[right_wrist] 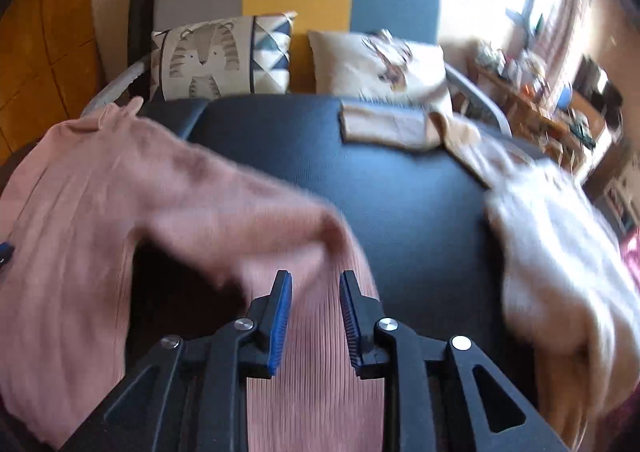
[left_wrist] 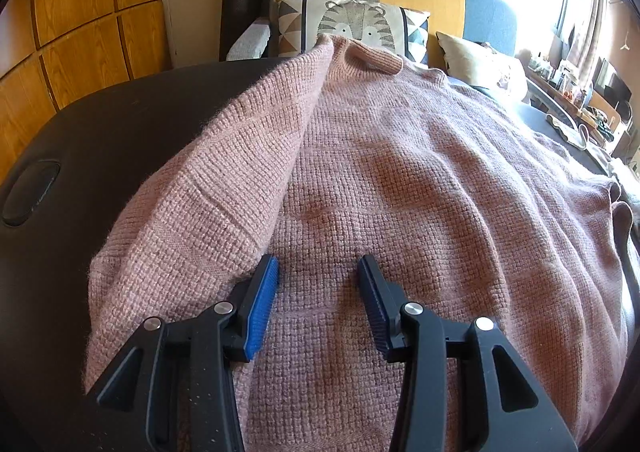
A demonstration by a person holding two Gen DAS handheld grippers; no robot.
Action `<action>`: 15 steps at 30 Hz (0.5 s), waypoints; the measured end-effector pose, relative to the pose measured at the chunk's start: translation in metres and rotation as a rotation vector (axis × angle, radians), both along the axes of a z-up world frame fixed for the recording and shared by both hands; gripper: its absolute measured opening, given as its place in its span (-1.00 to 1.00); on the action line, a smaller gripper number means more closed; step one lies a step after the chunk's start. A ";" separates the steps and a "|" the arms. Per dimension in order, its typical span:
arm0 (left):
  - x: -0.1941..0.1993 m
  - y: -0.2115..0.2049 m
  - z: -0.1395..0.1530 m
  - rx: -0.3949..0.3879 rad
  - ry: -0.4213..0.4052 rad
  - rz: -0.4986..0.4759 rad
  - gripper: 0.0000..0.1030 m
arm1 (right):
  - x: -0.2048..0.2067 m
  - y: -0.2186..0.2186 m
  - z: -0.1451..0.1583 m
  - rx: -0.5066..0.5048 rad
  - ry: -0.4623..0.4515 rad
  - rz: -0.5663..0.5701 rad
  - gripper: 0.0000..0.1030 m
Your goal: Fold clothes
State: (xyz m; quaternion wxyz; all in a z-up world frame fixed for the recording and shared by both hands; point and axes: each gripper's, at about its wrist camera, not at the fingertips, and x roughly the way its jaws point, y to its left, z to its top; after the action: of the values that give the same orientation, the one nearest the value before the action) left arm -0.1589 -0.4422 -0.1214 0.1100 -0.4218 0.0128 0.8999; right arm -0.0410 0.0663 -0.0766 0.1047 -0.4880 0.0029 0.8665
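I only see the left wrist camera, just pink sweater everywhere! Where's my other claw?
Observer: The right claw is at the pink sleeve's ribbed cuff, which lies between its fingers; blur hides whether it pinches.
Operator: Any more clothes waiting?
Observer: Yes, a cream garment lies heaped on the right side of the dark table.
Operator: Anything folded already?
Observer: A tan cloth lies folded flat at the far edge.

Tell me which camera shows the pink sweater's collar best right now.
Left wrist. The pink sweater fills that view in sharp focus, and its ribbed collar shows at the far end before the tiger cushion. The right wrist view shows only the motion-blurred sweater with the collar bunched at the left.
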 end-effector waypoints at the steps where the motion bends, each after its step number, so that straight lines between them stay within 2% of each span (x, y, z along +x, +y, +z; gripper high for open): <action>1: 0.000 0.000 0.000 -0.001 0.000 -0.001 -0.12 | 0.010 -0.001 -0.004 -0.020 -0.017 -0.004 -0.53; 4: 0.000 0.000 0.000 -0.005 0.000 -0.001 -0.12 | 0.038 -0.002 -0.015 -0.078 -0.068 -0.018 -0.52; 5: 0.000 0.001 0.000 -0.006 0.001 -0.001 -0.12 | 0.040 0.001 -0.018 -0.081 -0.059 -0.015 -0.52; 9: 0.000 0.001 0.000 -0.009 0.001 -0.001 -0.12 | 0.029 0.018 -0.016 0.003 -0.040 -0.031 -0.52; 15: -0.001 -0.002 0.000 -0.010 0.003 -0.004 -0.12 | 0.011 0.048 0.002 -0.025 0.046 -0.222 -0.52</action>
State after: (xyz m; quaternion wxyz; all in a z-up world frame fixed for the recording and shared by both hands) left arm -0.1595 -0.4443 -0.1216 0.1099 -0.4209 0.0182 0.9003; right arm -0.0303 0.1148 -0.0750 0.1938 -0.4658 0.0699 0.8606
